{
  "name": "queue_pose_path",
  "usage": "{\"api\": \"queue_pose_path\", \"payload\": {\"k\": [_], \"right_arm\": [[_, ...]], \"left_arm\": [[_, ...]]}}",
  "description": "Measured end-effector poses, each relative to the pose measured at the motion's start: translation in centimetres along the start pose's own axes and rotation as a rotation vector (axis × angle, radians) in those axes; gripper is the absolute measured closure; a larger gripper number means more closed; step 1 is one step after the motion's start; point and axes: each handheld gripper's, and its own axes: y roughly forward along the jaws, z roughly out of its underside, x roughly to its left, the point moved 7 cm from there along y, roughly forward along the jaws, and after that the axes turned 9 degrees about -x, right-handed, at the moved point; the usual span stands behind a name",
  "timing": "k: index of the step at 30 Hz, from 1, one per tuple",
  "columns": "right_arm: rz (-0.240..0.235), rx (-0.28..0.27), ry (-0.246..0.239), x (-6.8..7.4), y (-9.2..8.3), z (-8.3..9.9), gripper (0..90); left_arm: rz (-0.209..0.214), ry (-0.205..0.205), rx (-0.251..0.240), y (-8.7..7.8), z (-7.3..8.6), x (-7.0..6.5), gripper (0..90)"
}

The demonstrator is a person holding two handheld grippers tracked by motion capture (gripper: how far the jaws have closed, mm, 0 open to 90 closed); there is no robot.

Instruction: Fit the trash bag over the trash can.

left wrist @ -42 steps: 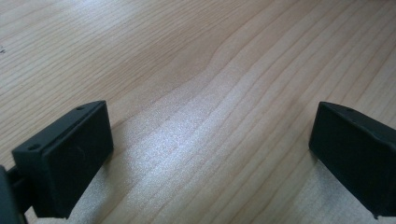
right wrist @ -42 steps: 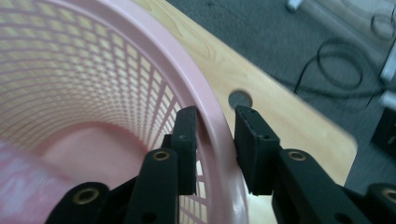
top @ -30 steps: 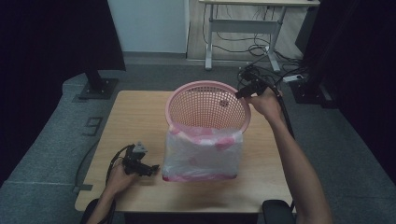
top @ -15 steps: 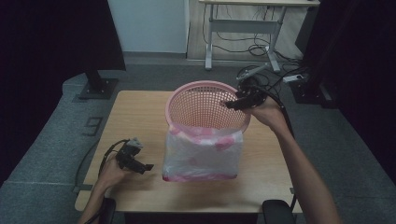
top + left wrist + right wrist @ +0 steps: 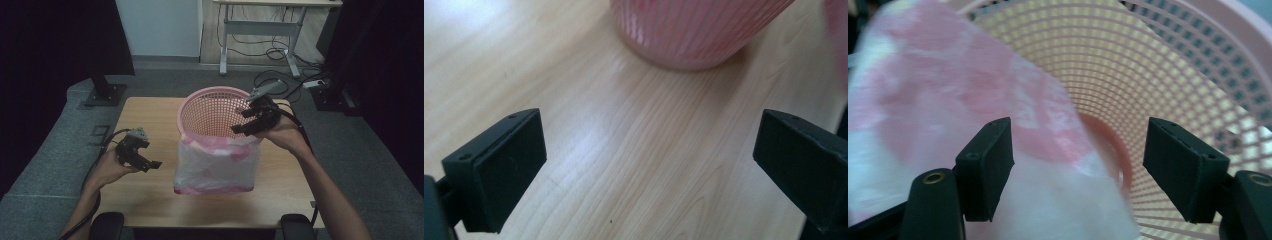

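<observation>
A pink mesh basket (image 5: 220,107) stands on the wooden table (image 5: 150,115). A pink-and-white plastic bag (image 5: 215,162) hangs over its near rim and down its front. My right gripper (image 5: 241,122) hovers over the basket's right rim at the bag's top edge. Its jaws have just been opening and now stand open. In the right gripper view (image 5: 1078,175) the bag (image 5: 948,90) lies loose between and behind the jaws, with the basket's inside (image 5: 1158,65) beyond. My left gripper (image 5: 150,154) is raised above the table's left side, open and empty. The left gripper view (image 5: 649,170) looks down at the basket's base (image 5: 694,30).
The bare table top (image 5: 624,125) spreads left of the basket. Behind the table stand a white desk frame (image 5: 260,35) with cables on the floor and a black stand base (image 5: 102,92) at the left. Two black armrests (image 5: 105,225) sit at the near edge.
My left gripper has risen off the table. My right gripper has moved along the rim toward the near side, and its jaws have opened off the bag's edge.
</observation>
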Motion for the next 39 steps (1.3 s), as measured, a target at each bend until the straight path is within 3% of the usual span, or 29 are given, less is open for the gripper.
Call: {"api": "queue_pose_path", "payload": {"k": [7, 10, 20, 22, 26, 31, 37, 39], "right_arm": [[-0.066, -0.007, -0.039, 2.9, -0.4, 0.2, 27.6], [-0.088, -0.006, -0.056, 4.0, -0.6, 0.2, 27.6], [-0.208, -0.013, -0.073, 7.4, 0.2, -0.3, 29.6], [-0.226, -0.007, -0.087, 7.9, 0.4, -0.3, 36.6], [-0.269, 0.032, -0.122, 8.6, 0.6, -0.1, 63.6], [-0.308, 0.031, -0.118, 8.9, 0.0, -0.4, 81.6], [-0.292, 0.016, -0.106, 8.0, -0.1, -1.6, 87.6], [-0.318, 0.013, -0.088, 8.0, 0.1, -1.8, 79.6]], "left_arm": [[0.024, 0.061, -0.041, -2.5, -4.0, -1.9, 2.8], [0.053, 0.089, -0.066, -3.2, -5.7, -2.9, 3.5], [0.103, 0.185, -0.087, -3.3, -10.0, -5.5, 6.0], [0.107, 0.199, -0.088, -3.1, -10.6, -5.8, 7.1], [0.114, 0.221, -0.094, -2.7, -11.6, -6.4, 9.2], [0.119, 0.243, -0.098, -2.5, -12.5, -6.9, 9.3], [0.114, 0.262, -0.106, -2.4, -13.5, -7.2, 9.3], [0.115, 0.27, -0.106, -2.4, -13.6, -7.3, 9.3]]}}
